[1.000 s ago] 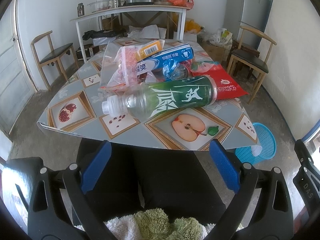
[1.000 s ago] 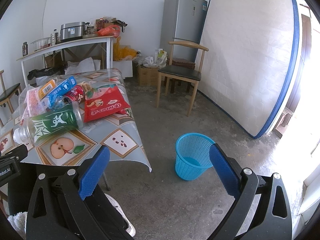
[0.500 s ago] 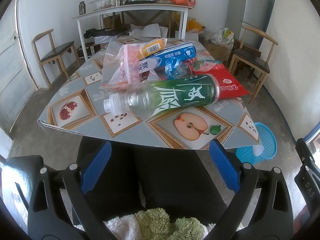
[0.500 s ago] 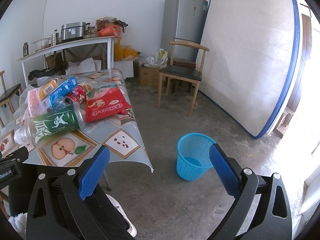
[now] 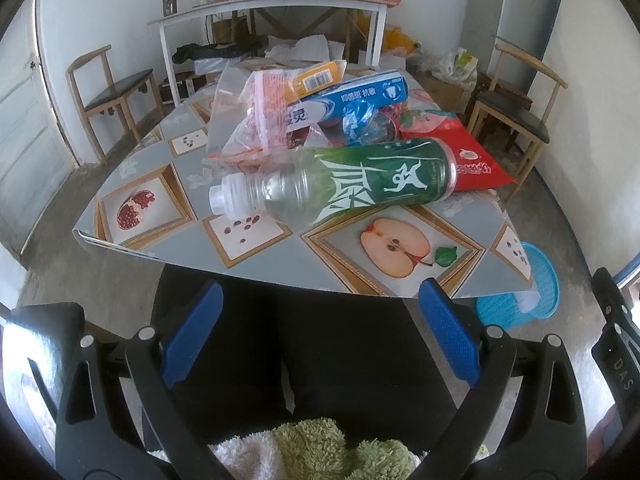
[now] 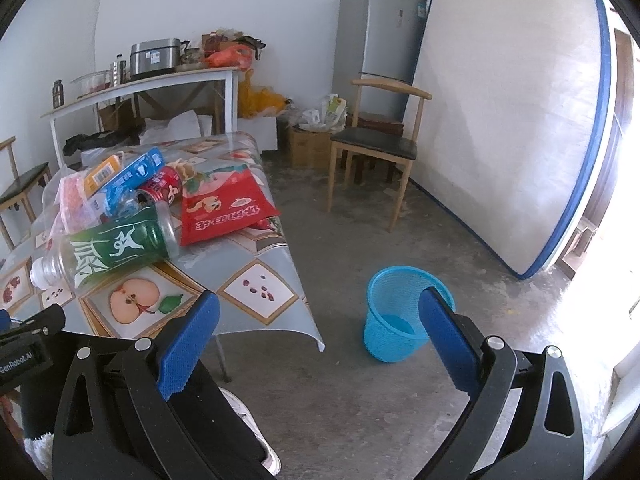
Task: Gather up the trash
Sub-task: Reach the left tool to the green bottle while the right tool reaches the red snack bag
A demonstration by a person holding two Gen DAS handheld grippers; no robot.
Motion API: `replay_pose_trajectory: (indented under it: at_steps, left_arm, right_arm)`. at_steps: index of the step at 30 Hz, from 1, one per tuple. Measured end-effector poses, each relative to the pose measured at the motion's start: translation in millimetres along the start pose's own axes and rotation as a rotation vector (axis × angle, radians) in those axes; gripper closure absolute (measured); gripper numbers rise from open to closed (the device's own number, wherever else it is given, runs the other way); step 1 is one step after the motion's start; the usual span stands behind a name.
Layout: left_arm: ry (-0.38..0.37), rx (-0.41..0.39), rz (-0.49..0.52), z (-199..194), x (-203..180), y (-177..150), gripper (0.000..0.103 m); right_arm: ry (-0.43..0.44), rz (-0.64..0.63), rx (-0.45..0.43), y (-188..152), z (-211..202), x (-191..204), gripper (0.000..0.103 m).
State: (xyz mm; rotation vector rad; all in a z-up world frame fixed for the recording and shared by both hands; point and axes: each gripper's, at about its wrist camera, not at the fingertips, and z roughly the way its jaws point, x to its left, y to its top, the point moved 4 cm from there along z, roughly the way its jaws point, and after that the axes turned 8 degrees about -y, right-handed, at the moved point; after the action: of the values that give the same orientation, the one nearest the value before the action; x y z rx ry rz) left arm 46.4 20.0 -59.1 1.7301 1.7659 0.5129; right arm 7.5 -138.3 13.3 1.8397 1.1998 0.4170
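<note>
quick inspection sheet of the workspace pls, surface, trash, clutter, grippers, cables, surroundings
Surface: table under a fruit-print cloth, trash piled toward its far middle.
Job's things: green bottle on its side at the front; red snack bag; blue box; red can; clear plastic bags; blue bin on the floor beside the table, apparently holding no trash yet.
Clutter: back shelf with a metal cooker and jars.
Grippers: left gripper open, short of the table; right gripper open, facing the bin.
Cables: nothing seen.
Surroundings: chair, fridge, mattress leaning on the wall.
</note>
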Motion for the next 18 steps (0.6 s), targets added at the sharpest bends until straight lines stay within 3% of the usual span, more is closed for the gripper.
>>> replay_pose_trajectory:
  at_steps: [7,13,18]
  left_arm:
    - [0.007,0.026,-0.029,16.3,14.1,5.2,0.009]
    - [0.118,-0.022,-0.038,24.9,50.6,18.5,0.009]
    - [0.139,-0.047,-0.051,28.9,82.9,23.4,0.009]
  right_arm:
    - [0.034,-0.011,0.016,6.4,18.1,16.4,0.006]
    - [0.075,-0.034,0.001,21.4,39.2,33.4,0.006]
    - [0.175,-0.105,-0.025,34.1,55.3,57.3,0.006]
